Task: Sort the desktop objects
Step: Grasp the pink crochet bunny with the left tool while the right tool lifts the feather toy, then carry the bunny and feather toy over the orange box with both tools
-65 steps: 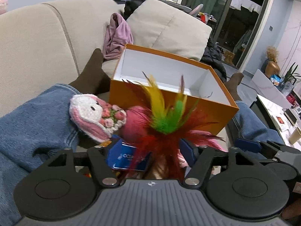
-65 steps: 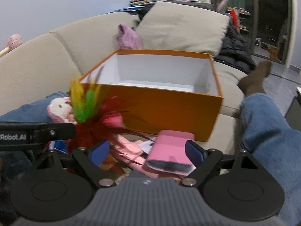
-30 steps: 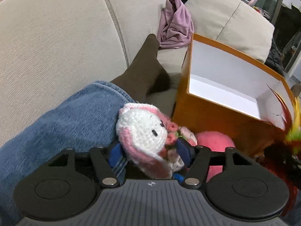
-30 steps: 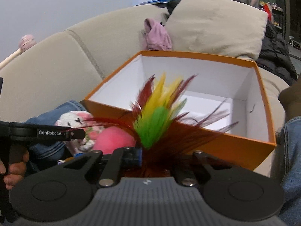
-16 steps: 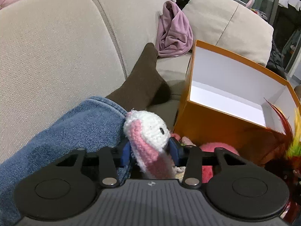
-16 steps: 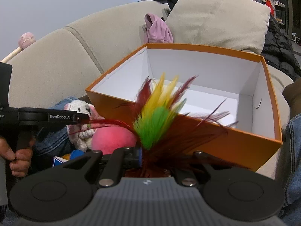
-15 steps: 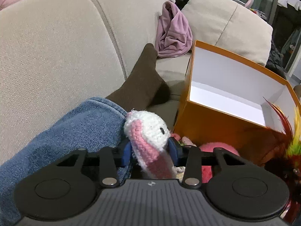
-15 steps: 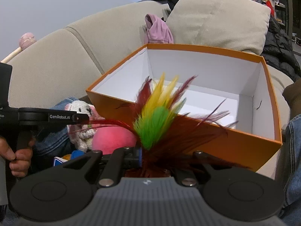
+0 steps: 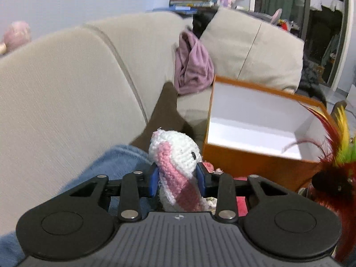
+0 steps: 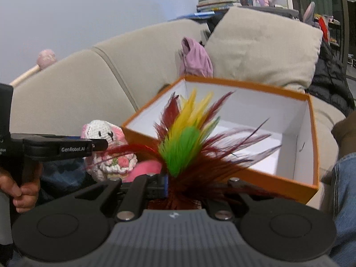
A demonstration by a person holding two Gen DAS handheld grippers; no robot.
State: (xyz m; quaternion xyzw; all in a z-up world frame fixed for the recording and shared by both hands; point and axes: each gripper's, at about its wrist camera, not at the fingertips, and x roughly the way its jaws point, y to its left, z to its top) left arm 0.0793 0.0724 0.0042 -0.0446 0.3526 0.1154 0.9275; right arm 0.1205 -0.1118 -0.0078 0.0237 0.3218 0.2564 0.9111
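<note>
A white-and-pink crochet bunny (image 9: 175, 155) sits between the blue pads of my left gripper (image 9: 177, 178). Its jaws are closing and the pads press its sides, holding it clear of the lap. In the right wrist view the bunny (image 10: 100, 131) hangs from the left gripper (image 10: 98, 143) just left of the box. My right gripper (image 10: 184, 184) is shut on the base of a red, yellow and green feather toy (image 10: 187, 142), in front of the open orange box (image 10: 244, 82). The box's white inside holds nothing. The feather toy (image 9: 340, 138) also shows at the right edge of the left wrist view.
The orange box (image 9: 255, 162) stands on a beige sofa (image 9: 66, 89), between a person's jeans-clad legs (image 9: 120, 158). A brown-socked foot (image 9: 164, 109), purple cloth (image 9: 193, 66) and cushion (image 9: 255, 49) lie behind. A pink ball (image 10: 146, 169) lies by the box. A hand (image 10: 20, 189) holds the left gripper.
The left jaws closed around the crochet bunny and lifted it off the lap. The right gripper rose slightly with the feather toy, and the box looks lower and nearer.
</note>
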